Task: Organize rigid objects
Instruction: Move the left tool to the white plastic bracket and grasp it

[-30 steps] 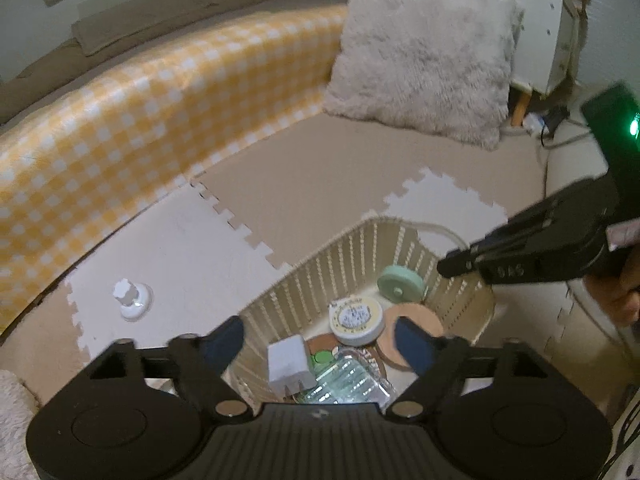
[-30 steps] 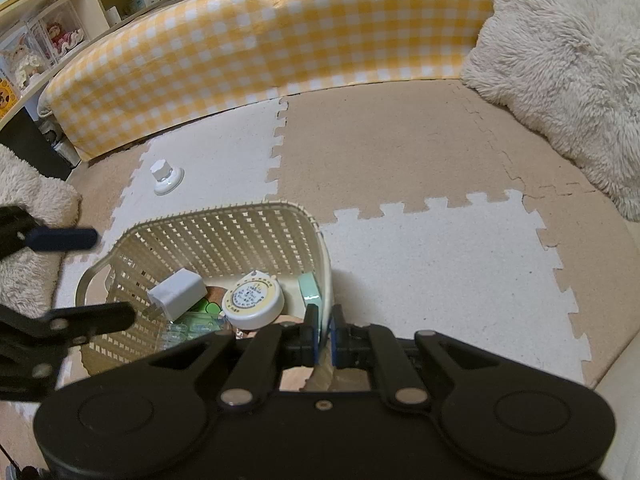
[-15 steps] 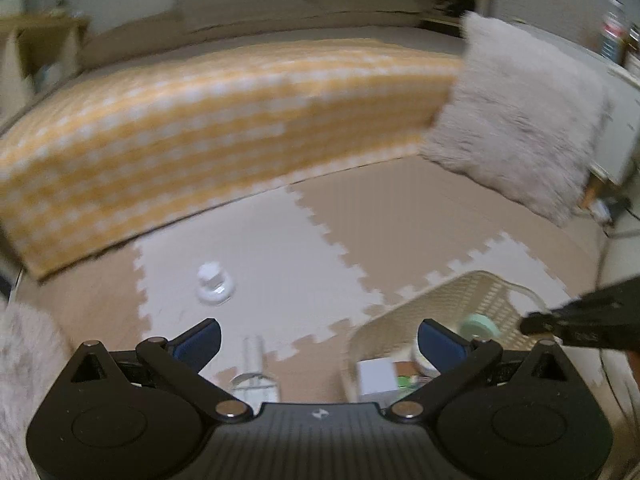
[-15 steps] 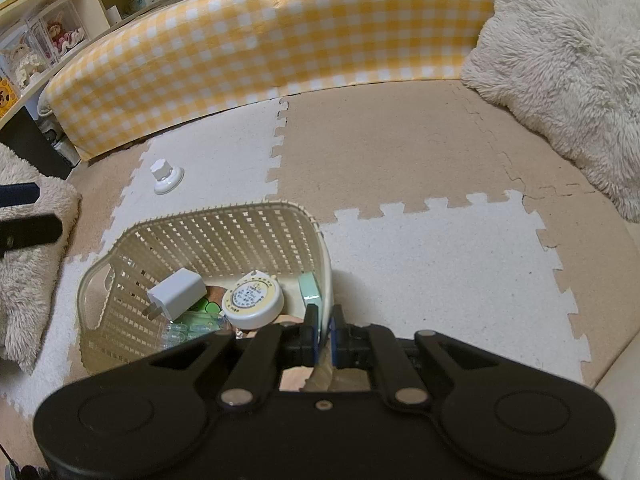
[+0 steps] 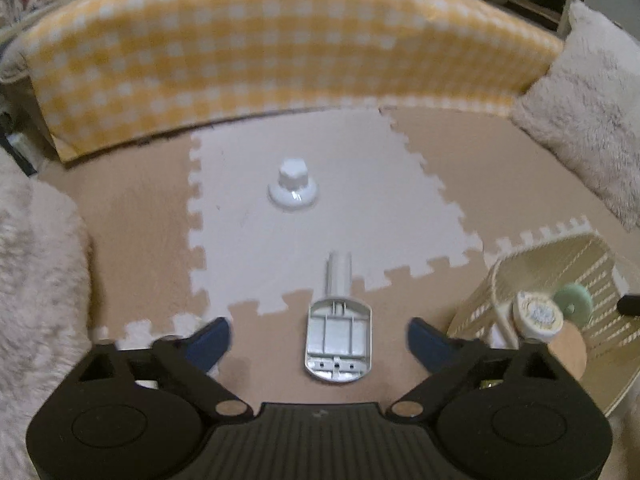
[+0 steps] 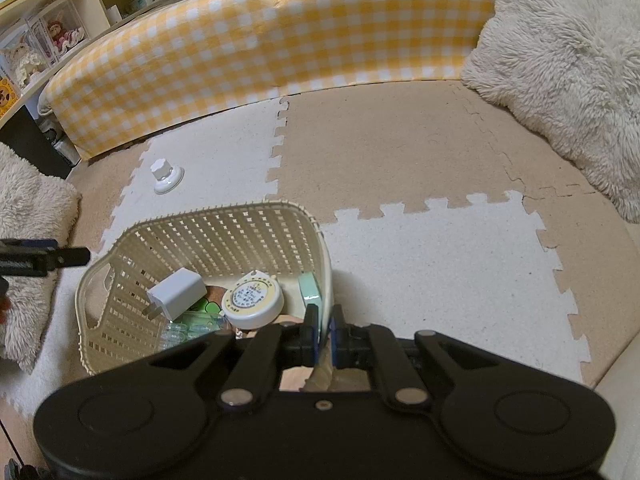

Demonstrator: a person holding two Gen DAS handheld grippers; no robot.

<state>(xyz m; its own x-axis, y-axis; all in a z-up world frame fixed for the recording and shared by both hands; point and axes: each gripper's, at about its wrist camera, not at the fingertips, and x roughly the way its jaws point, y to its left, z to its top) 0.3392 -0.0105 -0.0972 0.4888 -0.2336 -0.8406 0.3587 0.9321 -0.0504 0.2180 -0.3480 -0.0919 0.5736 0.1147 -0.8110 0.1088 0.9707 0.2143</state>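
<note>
My left gripper (image 5: 320, 336) is open and empty, its jaws on either side of a grey plastic part with a white handle (image 5: 338, 330) lying on the mat. A white knob-shaped object (image 5: 293, 187) stands farther ahead on the white mat tile; it also shows in the right wrist view (image 6: 166, 175). My right gripper (image 6: 322, 330) is shut on the near rim of the cream basket (image 6: 200, 228). The basket holds a white charger (image 6: 176, 293), a round tape measure (image 6: 252, 298), a mint disc (image 6: 309, 286) and clear plastic items. The basket also shows in the left wrist view (image 5: 560, 280).
A yellow checked cushion wall (image 6: 260, 60) runs along the back. Fluffy white pillows lie at the right (image 6: 560, 60) and left (image 6: 28, 216). The left gripper's finger (image 6: 44, 258) shows left of the basket. Shelves with dolls (image 6: 40, 40) stand behind.
My left gripper has swung away from the basket to the left and now faces the grey part and the white knob. My right gripper has stayed shut on the basket rim.
</note>
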